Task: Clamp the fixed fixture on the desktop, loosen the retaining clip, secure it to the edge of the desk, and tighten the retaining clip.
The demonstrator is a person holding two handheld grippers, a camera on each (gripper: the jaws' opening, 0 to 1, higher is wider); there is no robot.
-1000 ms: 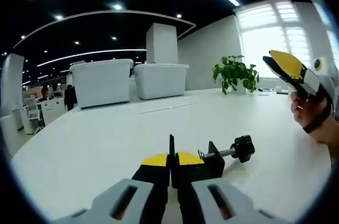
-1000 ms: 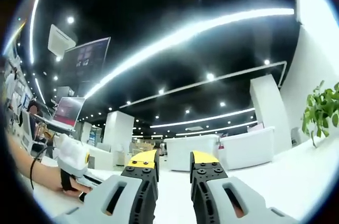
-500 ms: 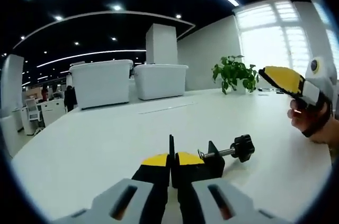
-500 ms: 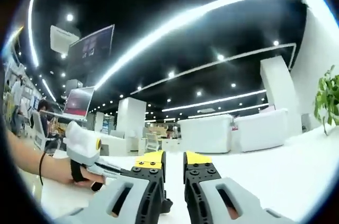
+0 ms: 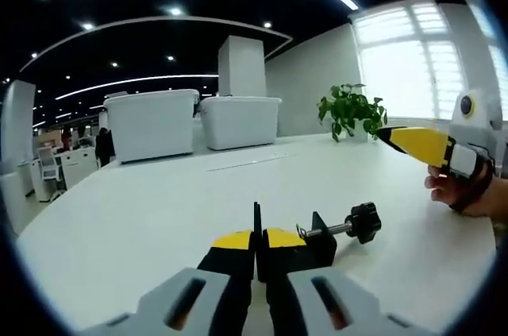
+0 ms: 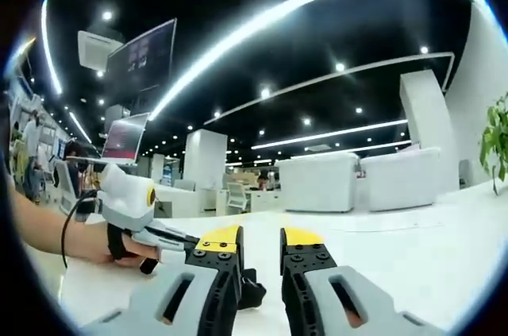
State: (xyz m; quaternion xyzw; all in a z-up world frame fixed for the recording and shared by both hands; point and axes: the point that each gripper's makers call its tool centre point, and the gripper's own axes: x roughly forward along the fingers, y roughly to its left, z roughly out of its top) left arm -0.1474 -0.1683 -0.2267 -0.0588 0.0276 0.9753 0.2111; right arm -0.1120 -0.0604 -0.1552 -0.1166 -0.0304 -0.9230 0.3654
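My left gripper (image 5: pixel 255 239) is shut on the thin upright plate of a black clamp fixture (image 5: pixel 321 242) that rests on the white table (image 5: pixel 143 209). The fixture's screw and round knob (image 5: pixel 365 221) stick out to the right. My right gripper (image 5: pixel 390 136), held by a hand (image 5: pixel 468 197), hovers above the table to the right, its yellow tip pointing left. In the right gripper view its own jaws (image 6: pixel 262 234) stand slightly apart with nothing between them. The left gripper (image 6: pixel 176 239) lies at the left there, and a black part of the fixture (image 6: pixel 252 292) peeks out beside my left jaw.
Two white bins (image 5: pixel 151 123) (image 5: pixel 240 120) stand at the table's far side, and a potted plant (image 5: pixel 352 110) sits by the window at the back right. A laptop (image 6: pixel 125 139) shows at the far left in the right gripper view.
The right gripper has tipped forward and come lower, its tip now pointing level toward the left. The left gripper and the fixture have stayed still.
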